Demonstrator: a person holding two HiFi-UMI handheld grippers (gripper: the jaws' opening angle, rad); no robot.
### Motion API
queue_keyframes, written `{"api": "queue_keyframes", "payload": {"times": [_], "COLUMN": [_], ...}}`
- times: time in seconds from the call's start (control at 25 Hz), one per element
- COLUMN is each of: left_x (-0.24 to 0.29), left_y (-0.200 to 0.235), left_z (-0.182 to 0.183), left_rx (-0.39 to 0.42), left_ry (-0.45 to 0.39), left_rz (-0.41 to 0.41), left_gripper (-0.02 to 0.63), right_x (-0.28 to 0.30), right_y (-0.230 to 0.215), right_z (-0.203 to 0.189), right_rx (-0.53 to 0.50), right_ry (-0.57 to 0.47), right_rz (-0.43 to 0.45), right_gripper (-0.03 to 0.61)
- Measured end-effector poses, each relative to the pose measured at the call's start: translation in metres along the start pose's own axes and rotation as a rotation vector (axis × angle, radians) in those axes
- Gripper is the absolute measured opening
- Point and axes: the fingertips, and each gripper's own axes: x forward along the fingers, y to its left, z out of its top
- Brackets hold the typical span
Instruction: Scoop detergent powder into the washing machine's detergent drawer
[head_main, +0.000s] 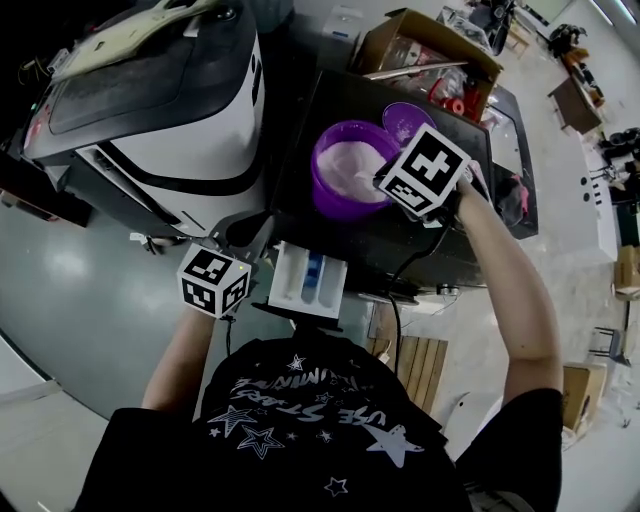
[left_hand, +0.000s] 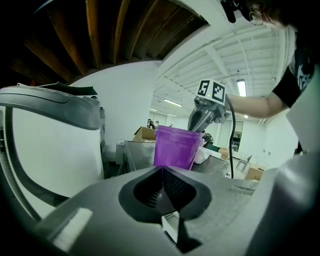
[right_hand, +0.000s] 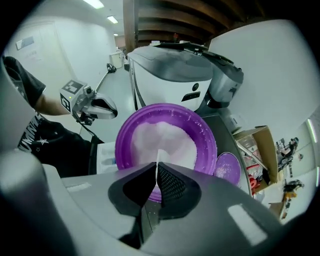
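A dark flat top (head_main: 420, 240) carries the things. A purple tub (head_main: 352, 168) stands upright on it near the left edge, holding white powder (head_main: 345, 160). A purple lid (head_main: 405, 117) lies flat just beside the tub, on its far right. A cardboard box (head_main: 420, 45) sits at the far edge. A detergent drawer (head_main: 308, 278) juts out under the near edge.

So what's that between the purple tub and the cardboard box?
A purple lid, lying flat between tub and box; clearest in the head view.
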Motion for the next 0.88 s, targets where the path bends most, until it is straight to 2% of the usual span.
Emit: {"api": "queue_keyframes", "payload": {"times": [0.12,0.28,0.48,0.88], "left_x": [-0.001,-0.004,-0.011,-0.021], "left_y": [-0.001,-0.001,0.000,0.000], "left_z": [-0.003,-0.006,-0.011,-0.018], "left_rx": [0.002,-0.003,-0.002,-0.003], "left_ry": [0.008,0.014,0.017,0.026], "left_rz": [-0.007,-0.011,-0.013,-0.017], "left_gripper": [0.006,0.006,0.006,0.006], "right_x": [0.007,0.010,0.011,0.011], "right_y": [0.002,0.007,0.015,0.021], "right_z": [0.004,0.011,0.015,0.024], "right_rx": [-0.029,0.009,0.086,0.218], "right_ry": [0.059,0.071,0.029,-0.065], "right_rz": [0.014,0.105,0.206,0.307], "right_gripper": [0.037,0.035,0.035,0.037]}}
